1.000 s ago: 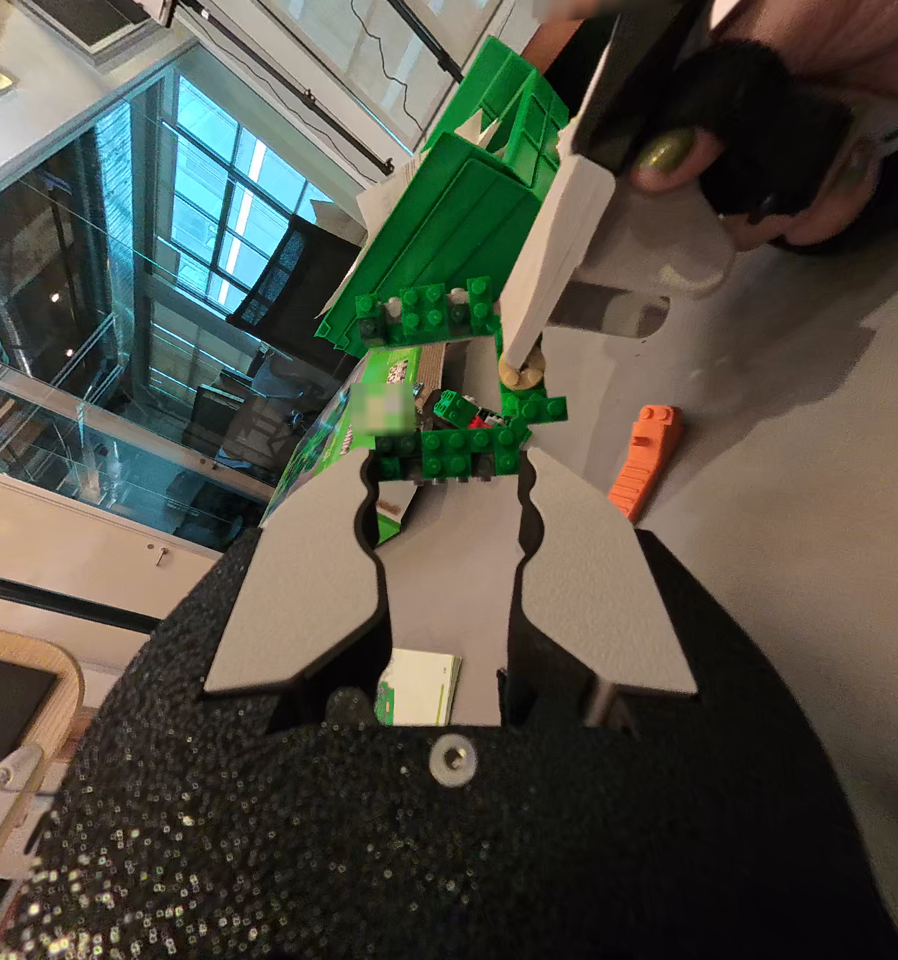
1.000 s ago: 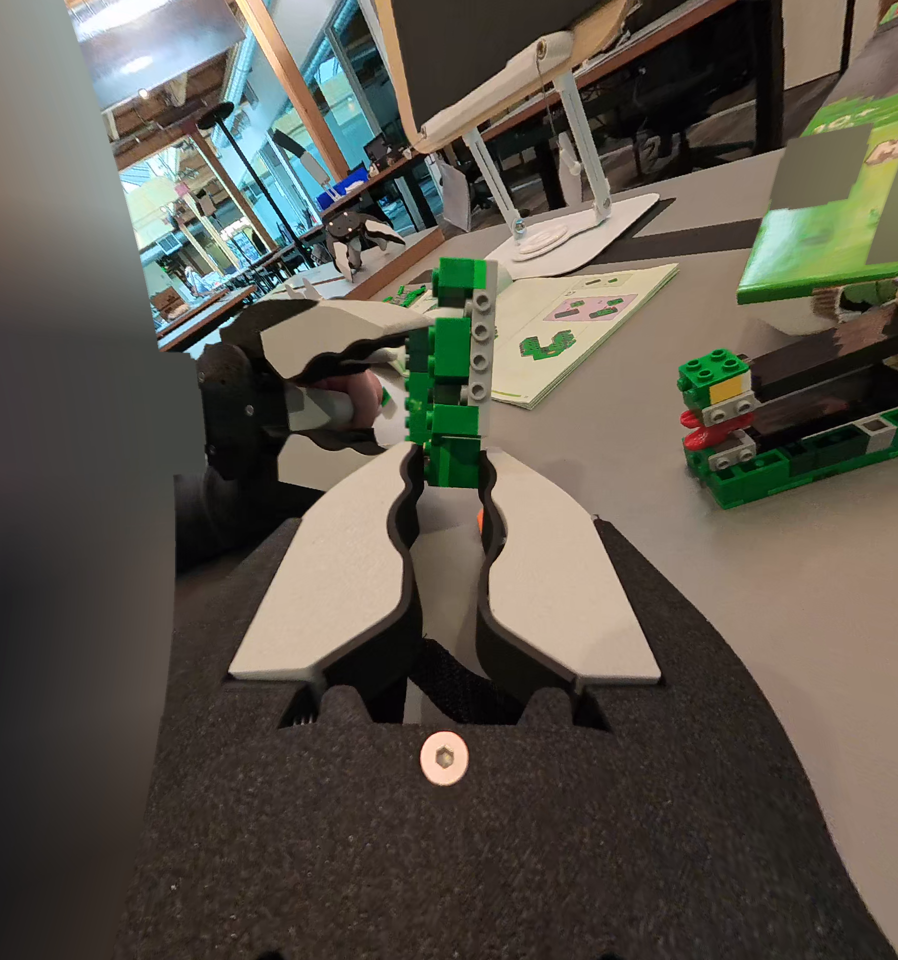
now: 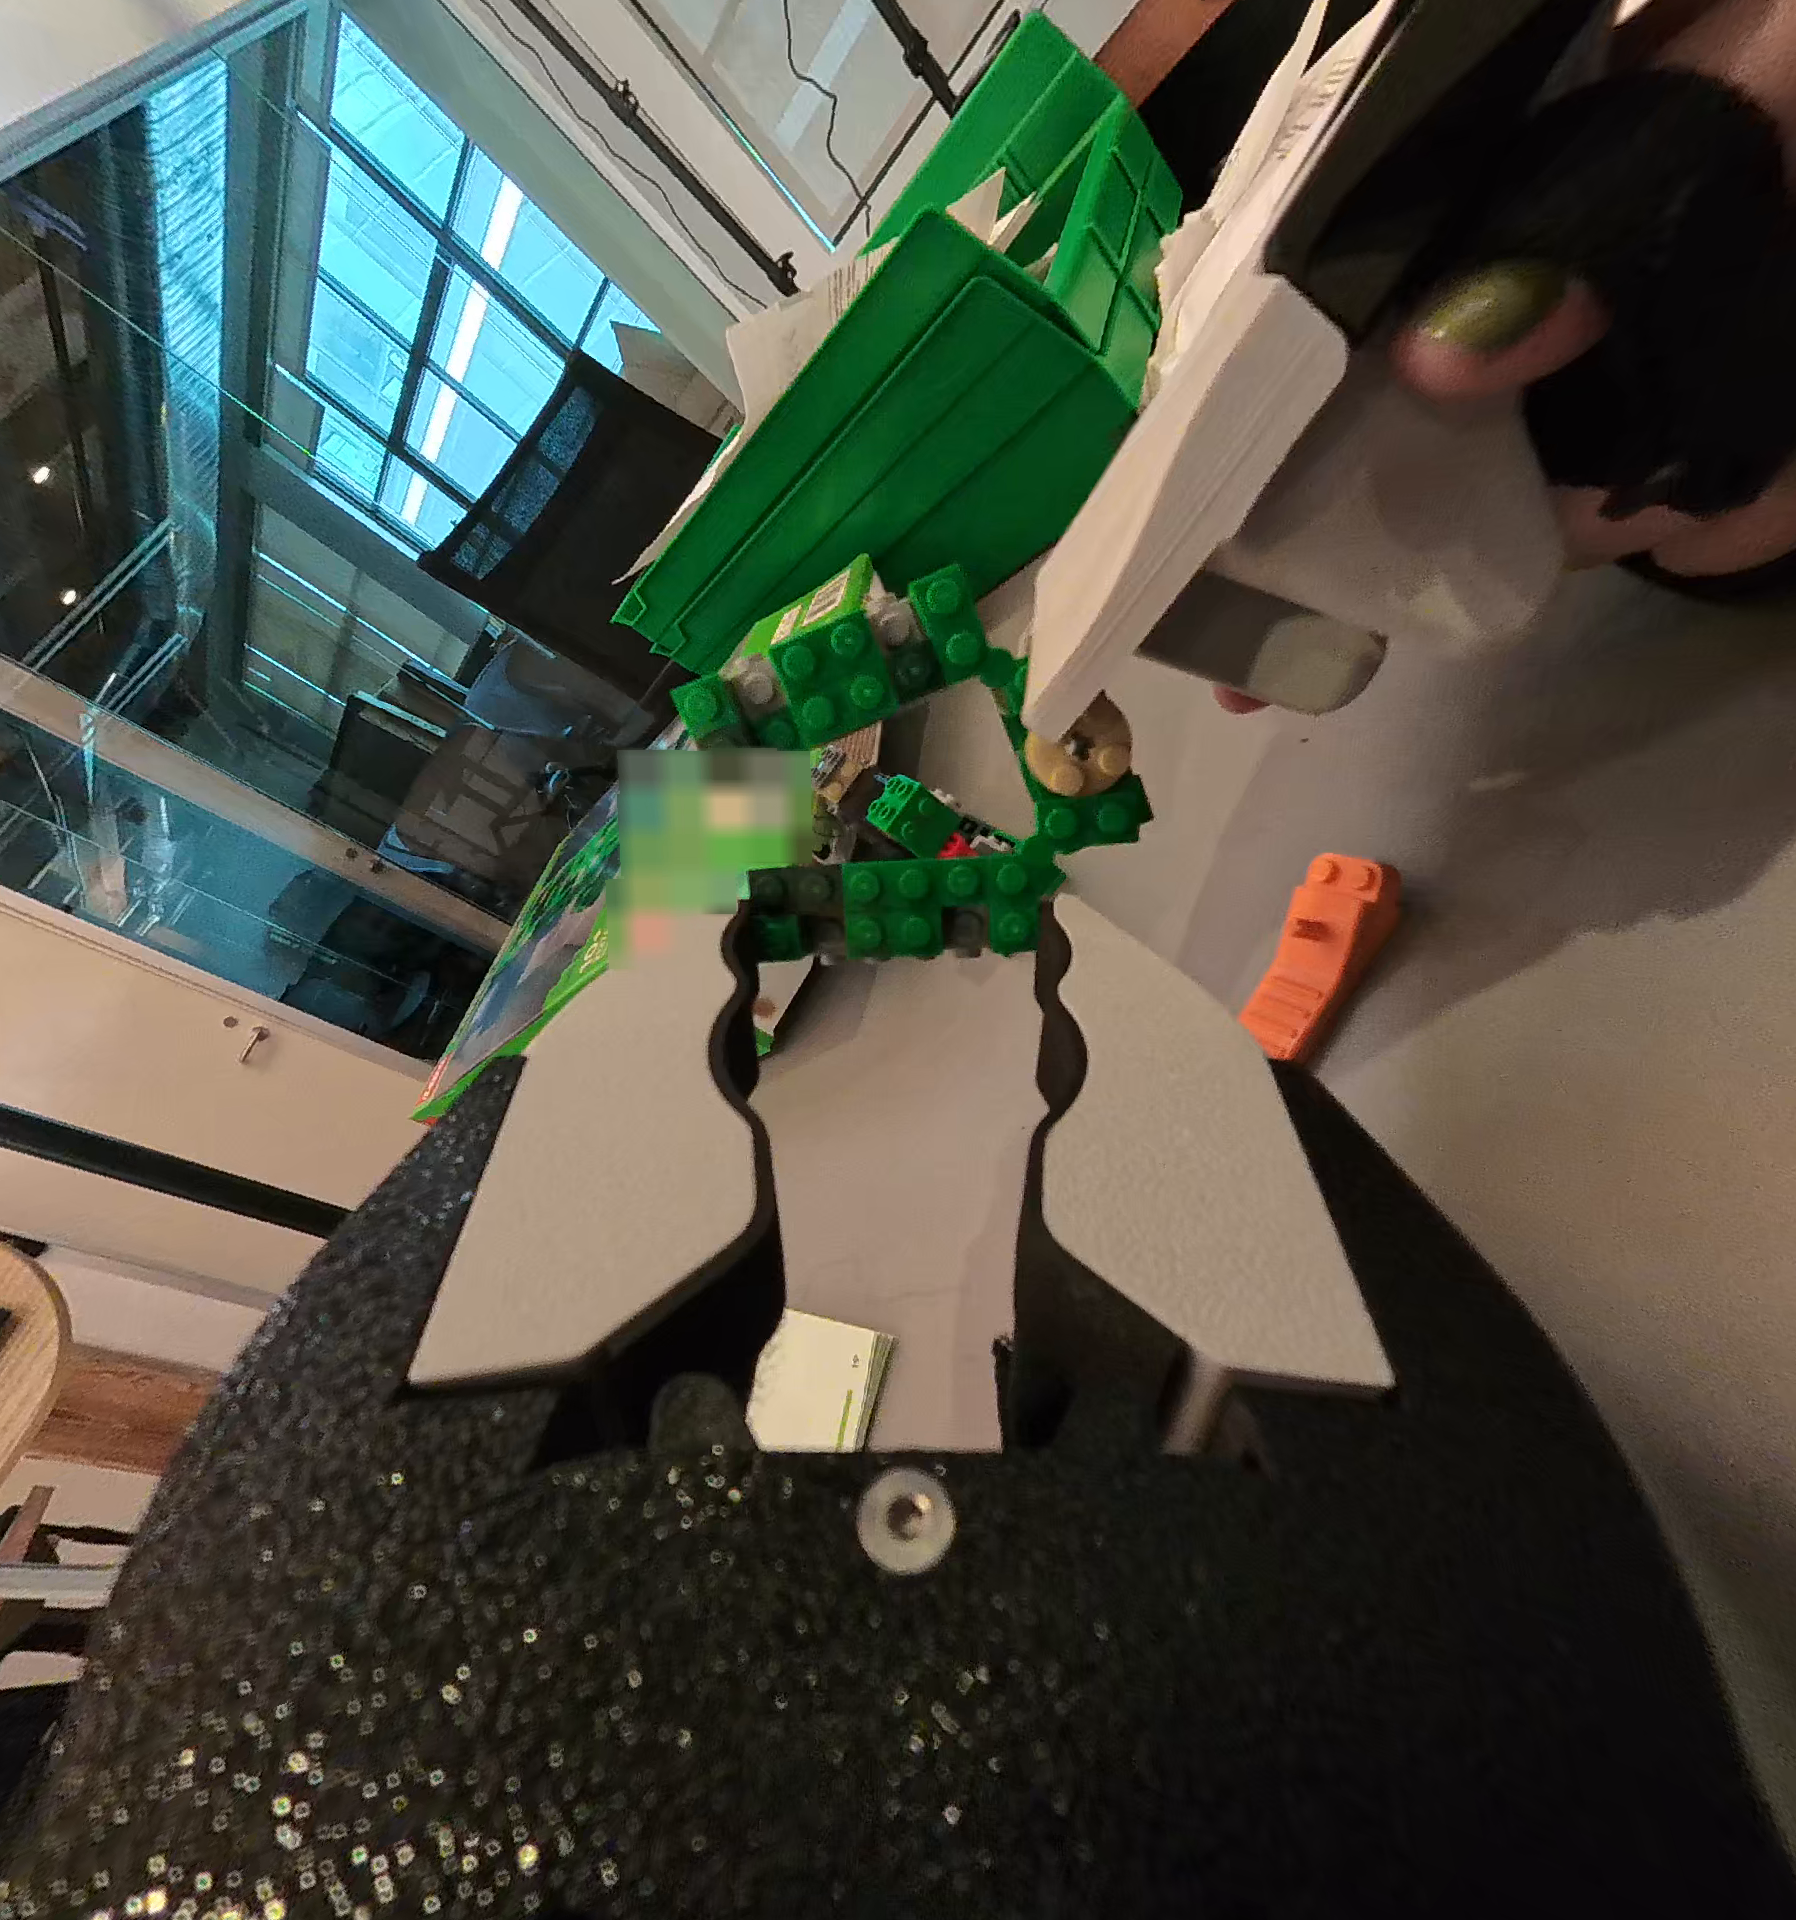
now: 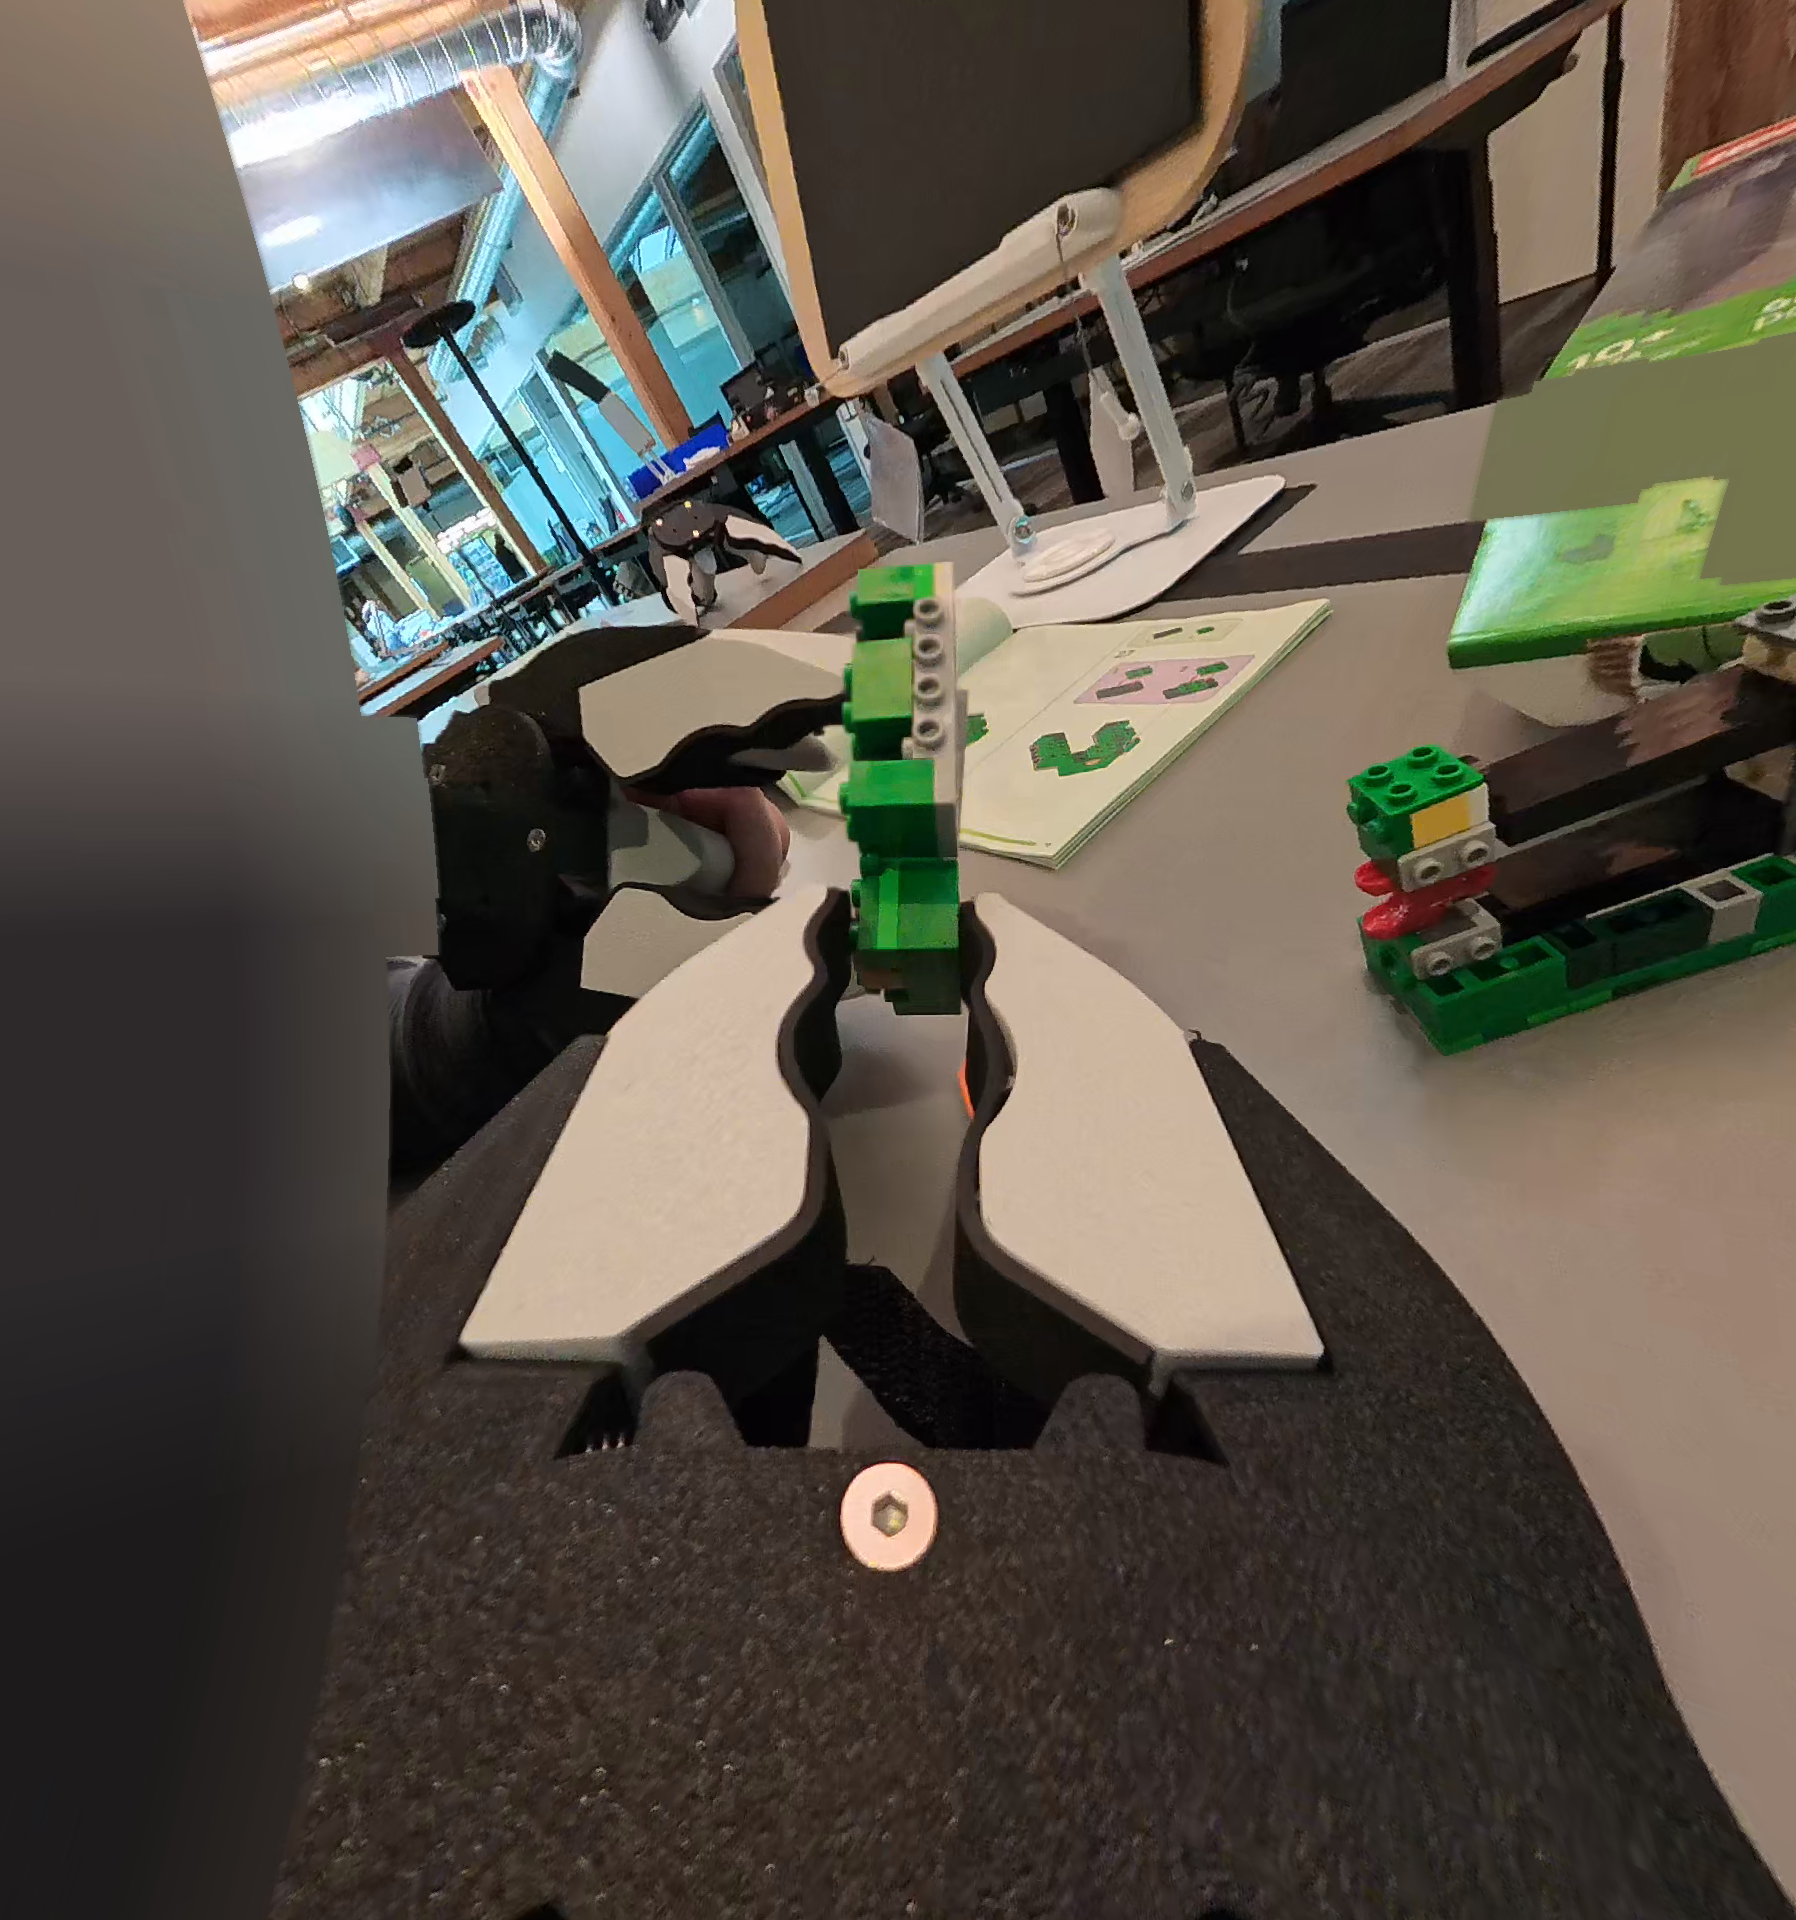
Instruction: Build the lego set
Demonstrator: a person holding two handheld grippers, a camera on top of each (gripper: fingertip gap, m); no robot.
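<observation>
Hinged green-and-grey studded brick assembly [image 3: 899, 914], folded in V, held above grey tabletop [image 3: 1496, 1195]; far arm partly hidden. Left gripper [image 3: 889, 935] pinches lower arm endwise. Right gripper [image 4: 909, 940] pinches hinge end; its fingertips [image 3: 1055, 707] cover tan round piece.

Bare grey table [image 4: 1496, 1299] lies open in front of the partly built model [image 4: 1600, 894]. Behind the model the green box [image 4: 1600, 561] blocks; left of it, the open booklet [image 4: 1112, 717].
</observation>
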